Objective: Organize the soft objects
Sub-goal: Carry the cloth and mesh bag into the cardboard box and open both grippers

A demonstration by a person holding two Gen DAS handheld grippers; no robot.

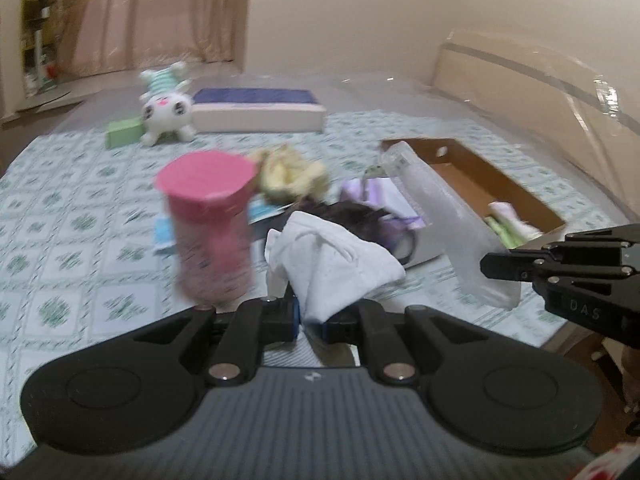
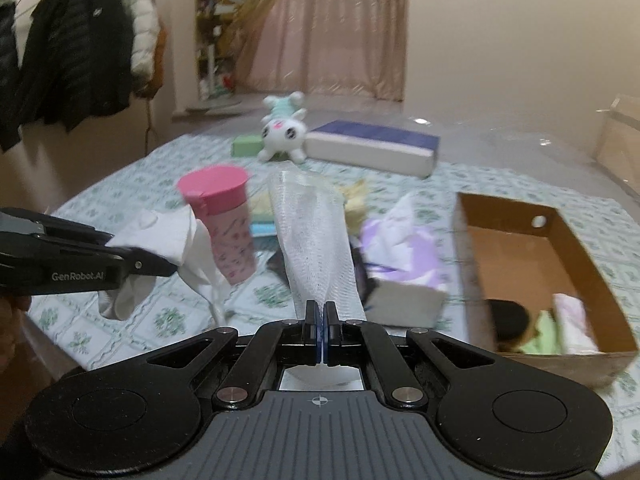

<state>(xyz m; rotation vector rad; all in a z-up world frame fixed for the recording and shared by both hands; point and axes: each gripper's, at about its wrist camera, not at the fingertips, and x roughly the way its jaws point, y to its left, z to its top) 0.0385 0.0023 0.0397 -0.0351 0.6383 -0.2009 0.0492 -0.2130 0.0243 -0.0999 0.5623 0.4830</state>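
Note:
My left gripper [image 1: 312, 320] is shut on a white cloth [image 1: 328, 264] and holds it above the bed; the cloth also shows in the right wrist view [image 2: 160, 240]. My right gripper [image 2: 322, 320] is shut on a translucent white mesh pouch [image 2: 312, 236], seen in the left wrist view [image 1: 448, 224] too. A brown cardboard box [image 2: 568, 240] at the right holds several soft items [image 2: 560, 328]. A yellow cloth [image 1: 288, 172], a purple cloth [image 2: 400, 240] and a white plush toy [image 1: 166, 110] lie on the bed.
A pink-capped bottle [image 1: 212, 224] stands on the green-patterned bedspread [image 1: 60, 240]. A blue-topped white box [image 1: 256, 110] and a green block [image 1: 124, 132] lie at the far side. Dark jackets [image 2: 72, 60] hang at the left. A grey box [image 2: 404, 304] sits under the purple cloth.

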